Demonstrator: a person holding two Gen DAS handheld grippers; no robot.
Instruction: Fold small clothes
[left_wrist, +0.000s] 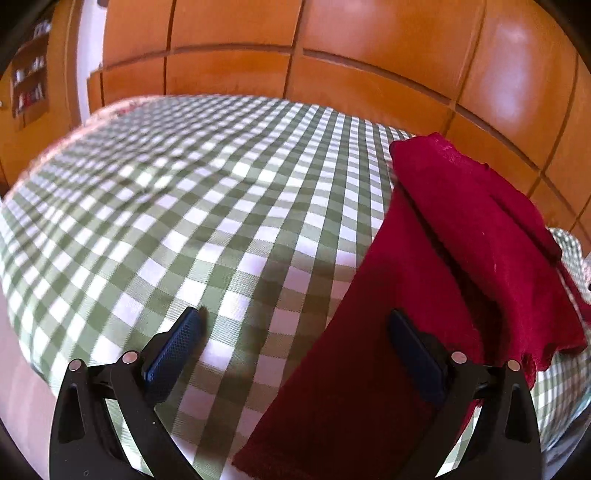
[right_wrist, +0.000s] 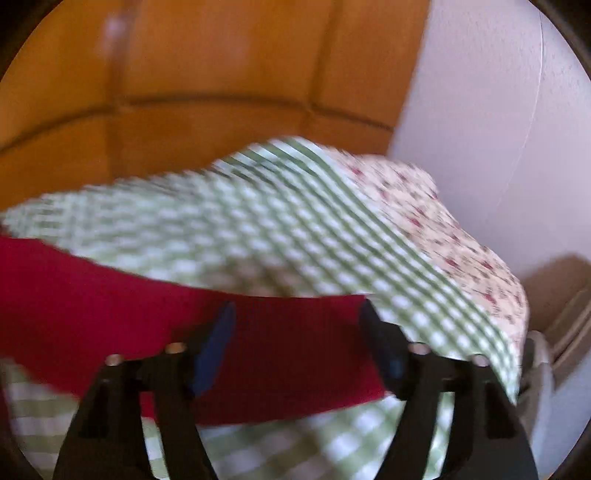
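Checked bedcover (left_wrist: 207, 206) carries a red garment (left_wrist: 461, 240) beneath both gaping tools, left (left_wrist: 295, 347) and right (right_wrist: 297, 336).

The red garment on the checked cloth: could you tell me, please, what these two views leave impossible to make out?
- Red garment, left wrist view: its lower end is cut off by the picture's bottom edge, and the left gripper finger covers part.
- Right wrist view: motion blur hides the weave and hem; its left end leaves the frame.
- What kind of garment it is: neither view tells.
- Right gripper: whether its pads touch the fabric is unclear.
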